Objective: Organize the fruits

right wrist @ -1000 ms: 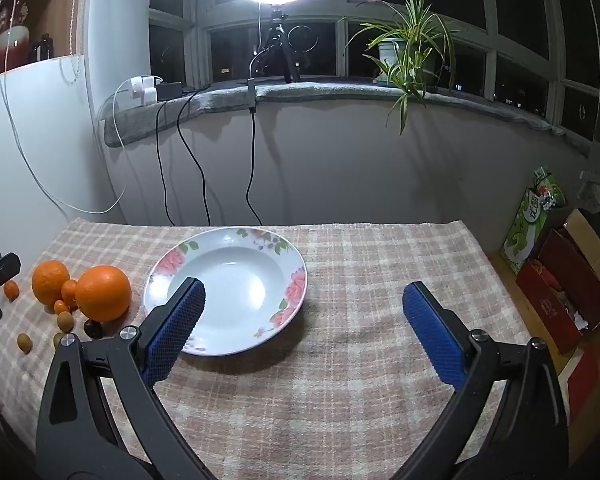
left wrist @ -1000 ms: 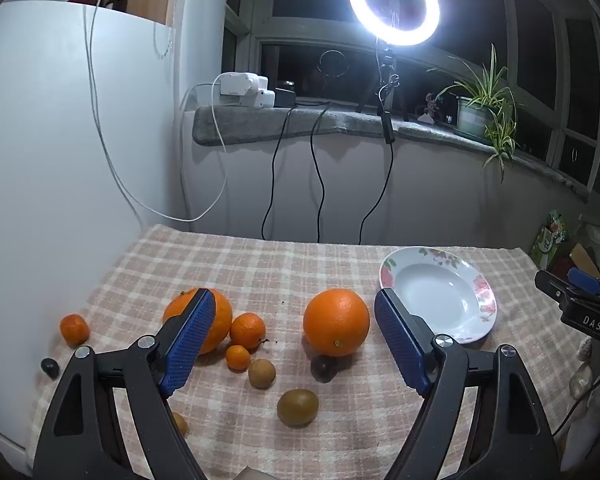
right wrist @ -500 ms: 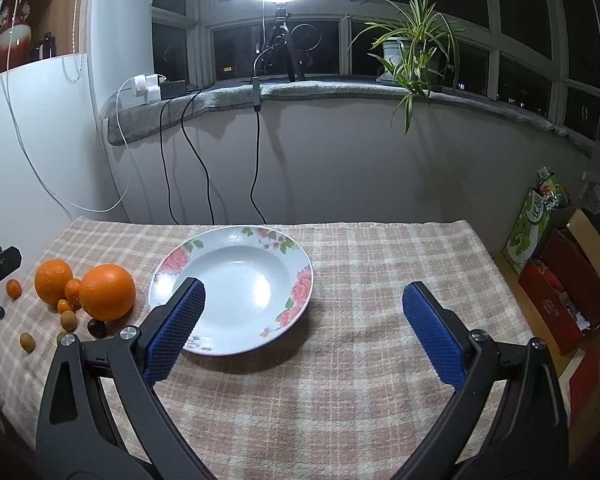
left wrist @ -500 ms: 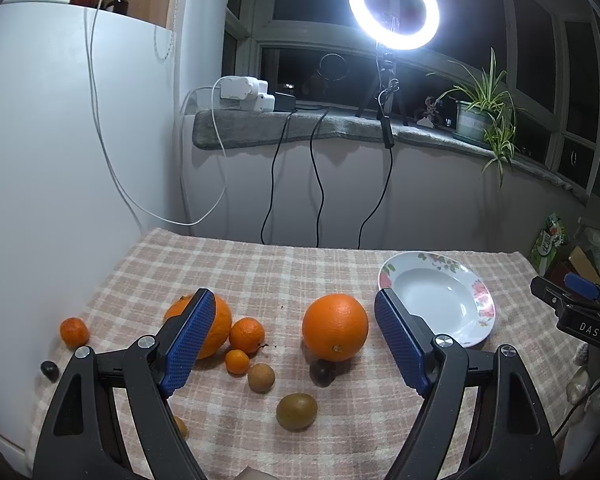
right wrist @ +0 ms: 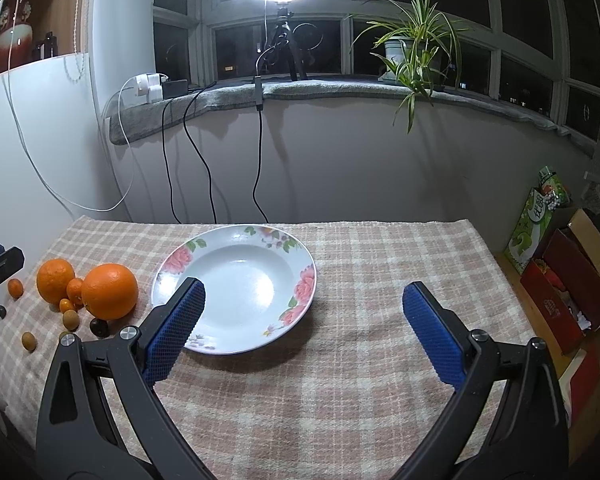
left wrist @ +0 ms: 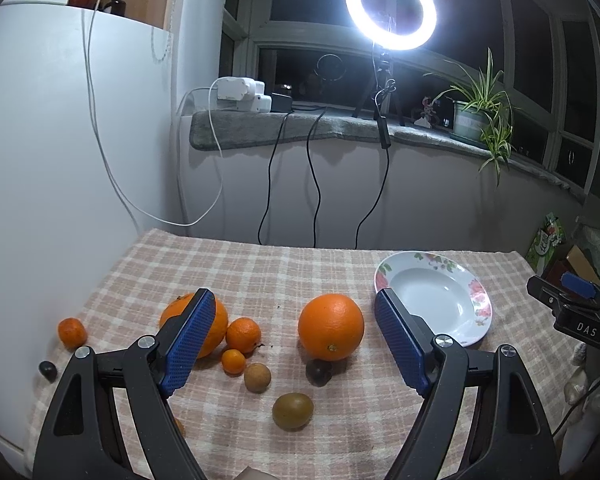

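On the checked cloth lies a loose group of fruit. A large orange (left wrist: 331,327) sits just ahead of my open left gripper (left wrist: 292,316), slightly right of its middle. A second large orange (left wrist: 204,322) is half hidden behind the left finger, with two small mandarins (left wrist: 243,334) beside it, a brown kiwi (left wrist: 292,411) and a dark plum (left wrist: 318,372) nearer. An empty floral plate (left wrist: 476,304) lies to the right. In the right wrist view my open right gripper (right wrist: 302,300) hovers over that plate (right wrist: 236,256), and the fruit group (right wrist: 109,297) is at far left.
A white cabinet side (left wrist: 40,160) bounds the table on the left. Cables (left wrist: 312,176) hang from the windowsill at the back, under a ring light (left wrist: 391,2) and a potted plant (right wrist: 412,52). Boxes (right wrist: 560,276) stand on the floor past the table's right edge.
Both grippers have pulled back and risen slightly, so the fruit and the plate sit a little farther away. Both stay open and hold nothing.
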`<move>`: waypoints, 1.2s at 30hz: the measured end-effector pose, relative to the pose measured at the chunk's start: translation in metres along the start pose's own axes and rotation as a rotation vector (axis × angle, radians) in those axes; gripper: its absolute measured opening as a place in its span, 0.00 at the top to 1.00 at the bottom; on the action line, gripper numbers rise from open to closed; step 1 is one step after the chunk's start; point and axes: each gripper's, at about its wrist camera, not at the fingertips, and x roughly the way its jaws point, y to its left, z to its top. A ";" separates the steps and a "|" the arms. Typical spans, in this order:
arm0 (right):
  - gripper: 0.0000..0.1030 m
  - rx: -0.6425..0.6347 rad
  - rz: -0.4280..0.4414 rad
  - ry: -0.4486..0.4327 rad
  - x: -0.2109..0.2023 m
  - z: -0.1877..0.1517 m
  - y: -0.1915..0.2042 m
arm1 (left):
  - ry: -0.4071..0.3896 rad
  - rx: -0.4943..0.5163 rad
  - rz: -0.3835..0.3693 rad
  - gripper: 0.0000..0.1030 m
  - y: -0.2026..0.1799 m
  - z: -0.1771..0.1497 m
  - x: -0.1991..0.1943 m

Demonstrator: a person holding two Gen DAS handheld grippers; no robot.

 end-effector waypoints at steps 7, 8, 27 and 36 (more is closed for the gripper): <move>0.02 0.000 0.004 0.001 0.000 0.000 0.001 | -0.002 0.000 -0.001 0.20 0.001 0.000 -0.001; 0.02 0.000 0.005 0.002 -0.001 0.000 0.001 | -0.001 0.000 -0.002 0.20 0.000 0.000 -0.001; 0.02 -0.001 0.012 0.008 -0.001 0.000 0.000 | -0.002 0.003 -0.005 0.20 -0.001 -0.002 -0.002; 0.02 -0.005 0.017 0.013 0.000 -0.002 0.002 | -0.001 0.002 -0.007 0.20 -0.001 -0.002 -0.002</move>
